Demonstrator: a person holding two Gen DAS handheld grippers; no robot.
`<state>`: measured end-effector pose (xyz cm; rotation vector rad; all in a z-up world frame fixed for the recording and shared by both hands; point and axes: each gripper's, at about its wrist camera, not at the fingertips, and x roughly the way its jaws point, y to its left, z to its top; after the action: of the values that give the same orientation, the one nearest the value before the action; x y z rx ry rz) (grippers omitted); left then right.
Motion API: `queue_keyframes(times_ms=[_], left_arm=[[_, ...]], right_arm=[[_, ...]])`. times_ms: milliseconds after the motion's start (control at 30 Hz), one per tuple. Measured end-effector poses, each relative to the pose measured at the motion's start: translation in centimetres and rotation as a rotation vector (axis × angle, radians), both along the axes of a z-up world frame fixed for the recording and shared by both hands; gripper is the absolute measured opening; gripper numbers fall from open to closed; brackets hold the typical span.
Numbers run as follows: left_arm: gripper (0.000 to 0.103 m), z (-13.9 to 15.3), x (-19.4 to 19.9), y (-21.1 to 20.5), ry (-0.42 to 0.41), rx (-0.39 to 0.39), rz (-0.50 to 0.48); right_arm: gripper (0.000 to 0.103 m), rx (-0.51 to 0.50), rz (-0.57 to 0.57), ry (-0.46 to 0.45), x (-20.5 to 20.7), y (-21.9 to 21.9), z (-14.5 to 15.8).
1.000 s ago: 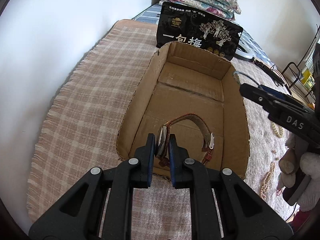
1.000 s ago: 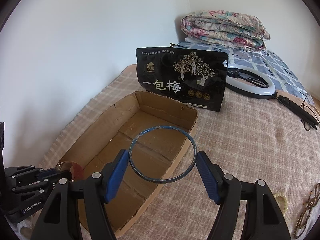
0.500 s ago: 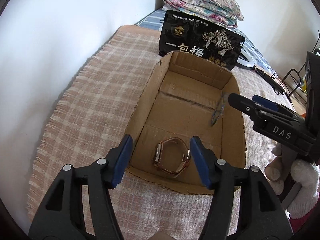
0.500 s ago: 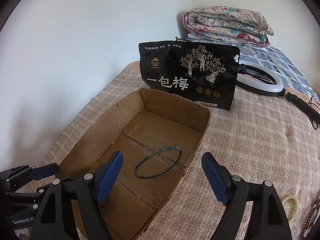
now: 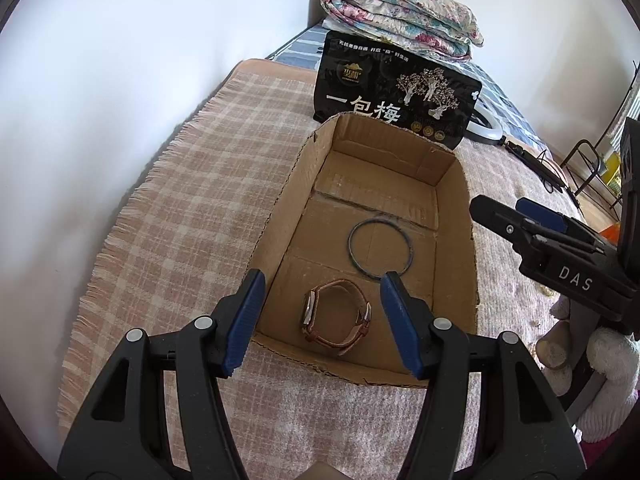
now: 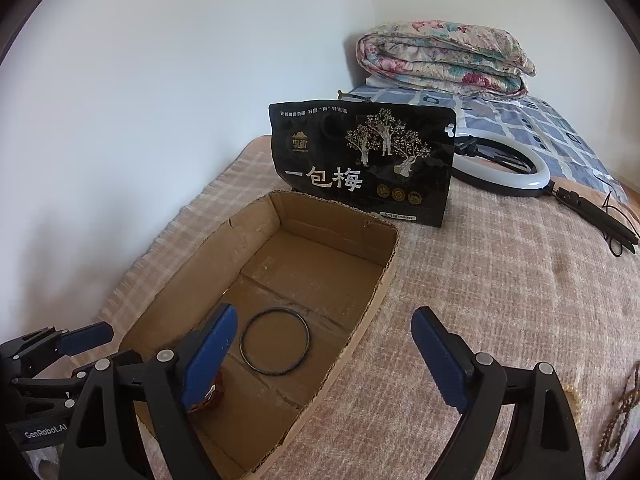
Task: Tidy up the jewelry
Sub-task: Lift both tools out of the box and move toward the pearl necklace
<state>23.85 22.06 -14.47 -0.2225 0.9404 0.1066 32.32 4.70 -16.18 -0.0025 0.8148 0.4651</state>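
Both drops done in the last second: left gripper [image 5: 322, 320] was clamping the brown leather-strap wristwatch [image 5: 335, 318], right gripper [image 6: 322, 356] was carrying the thin dark metal bangle [image 6: 274, 342]. Now both are gaping wide, holding nothing, hanging over the near end of the open brown cardboard box [image 5: 460, 184].

Watch is lying on its side on the box floor by the near wall, strap looped. Bangle is lying flat mid-floor, just beyond the watch, not touching it as far as I can tell. So two pieces are sorted and both hands are freeing up for the next pick.

Remaining jewelry looks to be outside the box: beaded strands [image 6: 618, 408] are lying on the pink checked blanket [image 5: 180, 208] at the right gripper's far right edge, partly cut off by the frame.

Around: black printed snack pouch [image 6: 362, 164] standing upright against the box's far wall, white ring light [image 6: 516, 176] with its black handle behind it, folded floral quilt [image 6: 440, 56] at the back. None of it is blocking the route to the beads; the box's right wall is the only thing to be clearing on the way back.
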Motion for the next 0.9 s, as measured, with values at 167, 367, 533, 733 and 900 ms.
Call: queue_keyframes(times_ms=[167,367,533,733,900], left_arm=[[0.062,0.6,-0.4,-0.9,-0.016,0.004,-0.014],[0.062,1.3,-1.0,-2.6,-0.035,0.015,-0.051],[0.062,2.0,-1.3,-4.2,-0.057,0.006,-0.081],[0.062,2.5,-1.7,-6.4,-0.073,-0.001,-0.135],[0.062,2.6,-2.1,-8.9,-0.078,-0.006,-0.185]], right_arm=[[0.09,-0.016,-0.01,-0.016,-1.1,-1.2,0.8],[0.091,-0.023,-0.042,-0.042,-2.7,-4.2,2.4],[0.094,-0.042,-0.083,-0.055,-4.1,-7.5,3.5],[0.094,-0.062,-0.137,-0.051,-6.1,-12.0,4.0],[0.094,-0.078,-0.184,-0.037,-7.6,-15.3,3.6]])
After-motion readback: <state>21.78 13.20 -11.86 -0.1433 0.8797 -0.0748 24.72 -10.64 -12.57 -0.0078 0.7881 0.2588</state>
